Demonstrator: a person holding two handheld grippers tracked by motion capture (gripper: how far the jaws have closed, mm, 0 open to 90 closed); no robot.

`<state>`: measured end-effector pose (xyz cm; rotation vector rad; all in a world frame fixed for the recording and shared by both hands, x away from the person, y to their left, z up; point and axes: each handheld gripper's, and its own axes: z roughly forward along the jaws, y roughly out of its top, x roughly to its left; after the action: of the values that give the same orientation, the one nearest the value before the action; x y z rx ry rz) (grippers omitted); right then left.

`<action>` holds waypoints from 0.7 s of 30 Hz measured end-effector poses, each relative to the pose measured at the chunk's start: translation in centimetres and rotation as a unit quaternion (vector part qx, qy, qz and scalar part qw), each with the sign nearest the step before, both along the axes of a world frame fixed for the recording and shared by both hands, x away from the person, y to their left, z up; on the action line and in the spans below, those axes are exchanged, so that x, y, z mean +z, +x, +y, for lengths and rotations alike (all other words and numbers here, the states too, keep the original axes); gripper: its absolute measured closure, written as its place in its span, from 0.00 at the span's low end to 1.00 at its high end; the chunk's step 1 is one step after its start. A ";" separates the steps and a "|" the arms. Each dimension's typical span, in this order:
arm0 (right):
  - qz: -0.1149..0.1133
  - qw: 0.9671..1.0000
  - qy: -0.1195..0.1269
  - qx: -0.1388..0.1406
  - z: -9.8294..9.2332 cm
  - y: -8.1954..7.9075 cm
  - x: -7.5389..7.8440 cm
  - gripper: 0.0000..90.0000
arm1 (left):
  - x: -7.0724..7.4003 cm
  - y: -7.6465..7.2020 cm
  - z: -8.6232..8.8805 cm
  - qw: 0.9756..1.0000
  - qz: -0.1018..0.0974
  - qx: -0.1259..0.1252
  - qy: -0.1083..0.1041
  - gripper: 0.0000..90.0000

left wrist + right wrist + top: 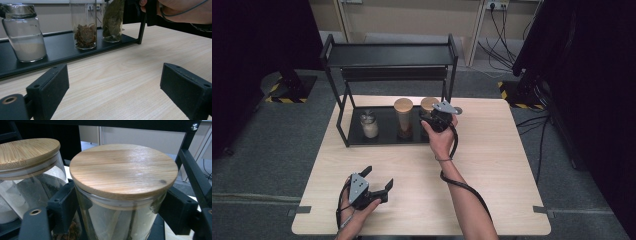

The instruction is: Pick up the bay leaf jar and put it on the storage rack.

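The right hand-held gripper (430, 119) is at the right end of the black rack's (389, 55) bottom shelf, its two jaws set on either side of a glass jar (120, 220) with a round wooden lid (123, 168). In the right gripper view the jaws flank the glass just under the lid; the left pad lies against the wall, while the right one looks close to it, and whether it presses cannot be told. The jar stands upright on the shelf and holds long pale-green leaves.

Just beside it stands a second wooden-lidded jar (404, 119) with brown dried pieces at the bottom, and farther left a squat jar (369, 124) with a metal top, about half full of white powder. No label, brand or writing can be read on any of the jars or on the rack.

The left hand-held gripper (379, 179) rests on the pale wooden tabletop (502, 170) near its front edge, well apart from the rack. Its jaws stand wide open with nothing between them, pointing toward the shelf.
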<state>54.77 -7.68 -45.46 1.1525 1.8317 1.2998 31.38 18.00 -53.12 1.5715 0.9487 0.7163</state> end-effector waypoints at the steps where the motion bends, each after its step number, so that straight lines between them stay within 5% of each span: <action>1: 0.001 1.000 -0.001 0.000 0.0 0.0 0.0 0.24 | 0.0 0.0 0.0 1.000 0.000 0.000 0.001 0.09; 21: 0.029 0.999 0.004 -0.018 0.6 -1.2 1.0 0.09 | 0.0 0.0 -0.1 1.000 -0.002 0.000 0.002 0.09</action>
<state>53.59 -7.07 -44.47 1.2344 1.8407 1.2677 31.34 17.95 -53.13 1.5726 0.9453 0.7202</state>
